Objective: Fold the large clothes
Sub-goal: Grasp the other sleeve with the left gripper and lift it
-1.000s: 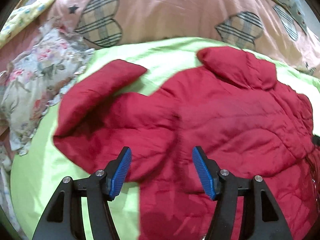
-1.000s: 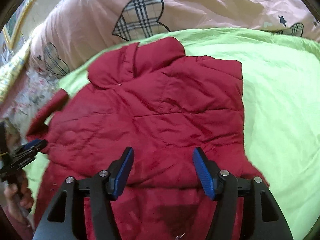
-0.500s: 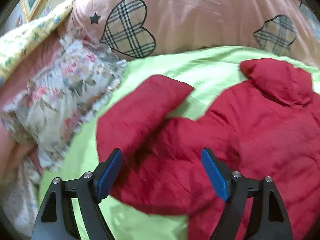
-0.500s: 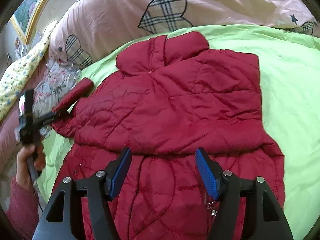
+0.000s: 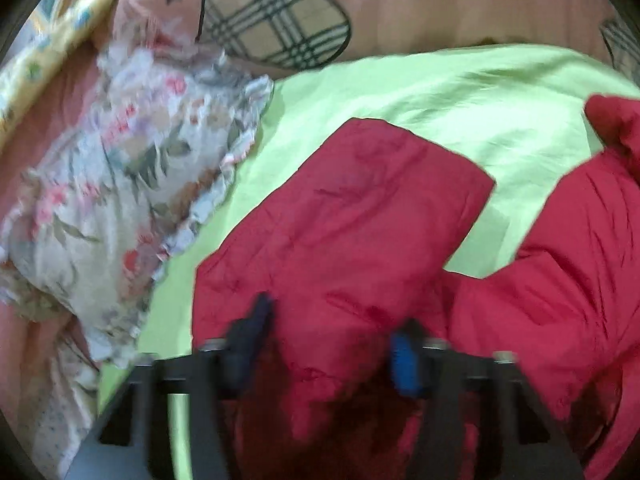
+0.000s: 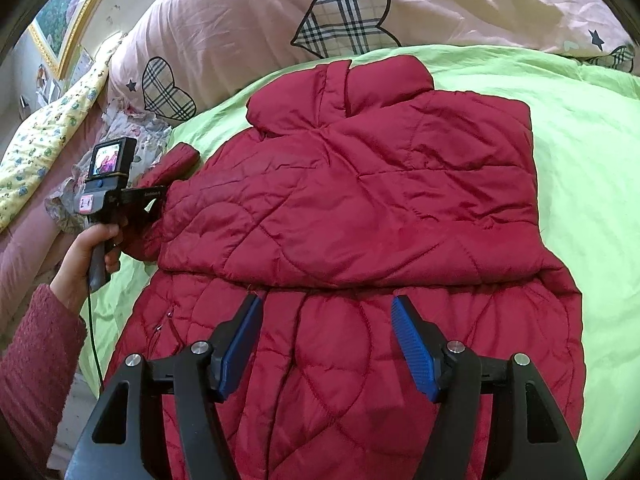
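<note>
A red quilted jacket (image 6: 360, 208) lies spread on the green sheet (image 6: 592, 184), its right side folded over the body. Its left sleeve (image 5: 352, 216) sticks out toward the pillows. My left gripper (image 5: 328, 344) is down on the base of that sleeve, its jaws apart with red fabric bulging between the blue pads; the view is blurred. It also shows in the right wrist view (image 6: 132, 200), held by a hand at the sleeve. My right gripper (image 6: 324, 340) is open and empty, hovering above the jacket's lower half.
A floral pillow (image 5: 120, 200) lies left of the sleeve. A pink duvet with plaid hearts (image 6: 344, 24) is piled along the far side of the bed. A yellow flowered blanket (image 6: 44, 136) and a framed picture (image 6: 68, 4) are at far left.
My left gripper moved left and down onto the sleeve, its jaws now around the fabric. My right gripper drew back and up, so more of the jacket shows.
</note>
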`<state>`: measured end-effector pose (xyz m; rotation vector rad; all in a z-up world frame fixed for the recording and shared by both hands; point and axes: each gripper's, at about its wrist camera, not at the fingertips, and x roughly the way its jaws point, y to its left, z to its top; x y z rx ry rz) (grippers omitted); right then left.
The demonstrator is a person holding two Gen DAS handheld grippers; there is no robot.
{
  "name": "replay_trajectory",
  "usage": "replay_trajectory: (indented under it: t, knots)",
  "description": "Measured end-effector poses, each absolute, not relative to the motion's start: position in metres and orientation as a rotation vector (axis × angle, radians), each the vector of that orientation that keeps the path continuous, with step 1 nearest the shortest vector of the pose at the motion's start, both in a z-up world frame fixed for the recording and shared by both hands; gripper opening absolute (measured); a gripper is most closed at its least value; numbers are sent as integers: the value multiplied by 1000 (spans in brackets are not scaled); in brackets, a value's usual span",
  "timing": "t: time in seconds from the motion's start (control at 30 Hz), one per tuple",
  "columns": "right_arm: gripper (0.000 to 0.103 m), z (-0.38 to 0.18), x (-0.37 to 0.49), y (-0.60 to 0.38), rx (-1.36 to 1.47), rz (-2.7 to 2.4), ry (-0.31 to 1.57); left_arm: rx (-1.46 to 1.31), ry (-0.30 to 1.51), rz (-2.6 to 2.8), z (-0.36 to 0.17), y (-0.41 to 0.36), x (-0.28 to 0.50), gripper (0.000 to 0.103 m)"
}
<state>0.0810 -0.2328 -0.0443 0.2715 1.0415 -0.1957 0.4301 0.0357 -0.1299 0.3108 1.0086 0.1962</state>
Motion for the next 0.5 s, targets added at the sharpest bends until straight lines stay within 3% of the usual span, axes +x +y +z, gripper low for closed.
replay_trajectory:
  t: [0.03,0.1,0.5]
  knots:
    - [68,-45,81,-233,275,-195,1041,288,1011,186,-130,40,432,18]
    - [68,-45,81,-233,282,-194,1036,242,1002,167,-127,48,429,14]
    - [68,-43,78,-227,278,-172,1027,-192,894,38,-82,120,369,11]
